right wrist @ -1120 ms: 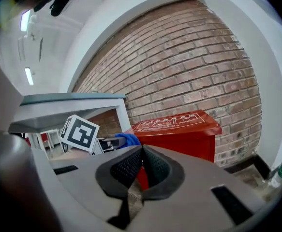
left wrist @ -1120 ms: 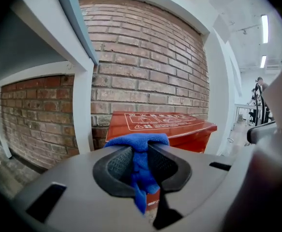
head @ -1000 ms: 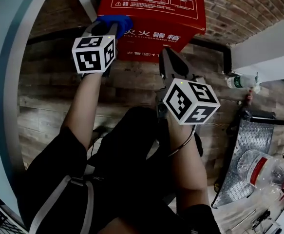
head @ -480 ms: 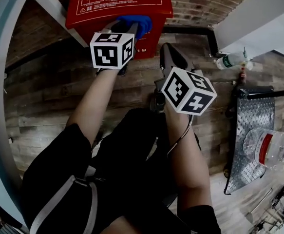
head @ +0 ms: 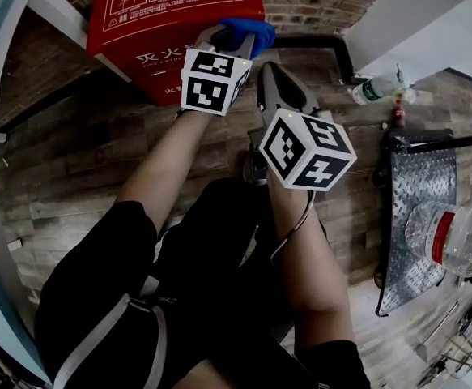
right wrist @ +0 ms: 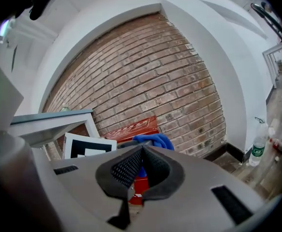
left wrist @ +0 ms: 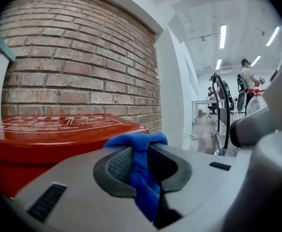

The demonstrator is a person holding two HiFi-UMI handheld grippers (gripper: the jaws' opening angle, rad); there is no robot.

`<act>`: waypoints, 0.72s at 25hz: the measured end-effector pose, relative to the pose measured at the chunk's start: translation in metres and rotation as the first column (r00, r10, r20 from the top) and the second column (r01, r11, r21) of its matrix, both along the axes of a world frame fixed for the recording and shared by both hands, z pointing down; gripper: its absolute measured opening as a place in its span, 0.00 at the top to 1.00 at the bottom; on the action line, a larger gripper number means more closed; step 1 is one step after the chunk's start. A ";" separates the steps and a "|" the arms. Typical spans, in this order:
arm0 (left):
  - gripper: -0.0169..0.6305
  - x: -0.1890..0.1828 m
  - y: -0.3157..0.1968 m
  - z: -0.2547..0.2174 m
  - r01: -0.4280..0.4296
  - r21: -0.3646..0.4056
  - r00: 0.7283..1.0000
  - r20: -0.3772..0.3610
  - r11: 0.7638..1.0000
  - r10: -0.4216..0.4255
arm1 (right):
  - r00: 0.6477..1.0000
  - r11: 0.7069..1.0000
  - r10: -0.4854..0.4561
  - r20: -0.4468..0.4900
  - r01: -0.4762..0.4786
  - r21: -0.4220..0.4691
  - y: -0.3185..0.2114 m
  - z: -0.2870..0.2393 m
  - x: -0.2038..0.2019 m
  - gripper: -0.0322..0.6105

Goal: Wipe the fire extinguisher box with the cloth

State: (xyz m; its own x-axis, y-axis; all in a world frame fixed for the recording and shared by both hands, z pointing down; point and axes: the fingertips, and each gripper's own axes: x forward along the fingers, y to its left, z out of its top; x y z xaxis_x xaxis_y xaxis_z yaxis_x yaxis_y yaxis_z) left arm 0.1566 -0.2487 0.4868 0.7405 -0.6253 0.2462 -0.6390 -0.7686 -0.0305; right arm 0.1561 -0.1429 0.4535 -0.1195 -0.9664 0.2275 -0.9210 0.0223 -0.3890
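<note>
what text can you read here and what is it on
"灭火器使用方法": lid of the red fire extinguisher box.
"灭火": the box's front, rest hidden.
Small print on the lid: too small to read.
Labels on the green-label bottle and the red-label bottle: too blurred.

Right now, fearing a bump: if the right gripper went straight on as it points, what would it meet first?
Probably the red fire extinguisher box, beside the blue cloth clamped in the left gripper; depth unclear.
</note>
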 end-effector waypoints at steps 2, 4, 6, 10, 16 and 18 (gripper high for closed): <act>0.86 -0.001 -0.003 0.013 0.015 -0.022 1.000 0.015 1.000 -0.015 | 1.000 1.000 -0.011 -0.004 0.011 -0.004 -0.004 0.002 -0.004 0.93; 0.86 -0.010 -0.010 0.023 0.034 -0.039 0.999 0.018 0.999 -0.033 | 1.000 1.000 -0.024 -0.010 0.024 -0.012 -0.007 0.005 -0.010 0.93; 0.86 -0.026 -0.016 0.027 0.059 -0.034 0.998 0.014 0.998 -0.059 | 0.999 0.999 -0.040 -0.014 0.040 -0.026 -0.008 0.009 -0.016 0.93; 0.86 -0.054 -0.023 0.032 0.094 -0.047 0.996 -0.001 0.994 -0.094 | 0.998 0.998 -0.060 -0.010 0.060 -0.033 -0.013 0.011 -0.026 0.93; 0.86 -0.109 -0.028 0.027 0.176 -0.019 0.984 -0.021 0.984 -0.177 | 0.989 0.988 -0.150 -0.009 0.150 -0.023 -0.027 0.008 -0.067 0.93; 0.86 -0.137 -0.032 0.025 0.226 -0.009 0.974 -0.027 0.974 -0.226 | 0.984 0.984 -0.178 -0.028 0.177 -0.020 -0.029 0.008 -0.078 0.93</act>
State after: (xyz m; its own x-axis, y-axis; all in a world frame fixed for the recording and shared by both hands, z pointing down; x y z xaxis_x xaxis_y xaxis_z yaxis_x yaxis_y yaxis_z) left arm 0.0196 -0.2803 0.5119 0.5866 -0.7759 0.2319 -0.7967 -0.6044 -0.0067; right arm 0.0779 -0.1719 0.4613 -0.2817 -0.9262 0.2505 -0.9142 0.1797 -0.3633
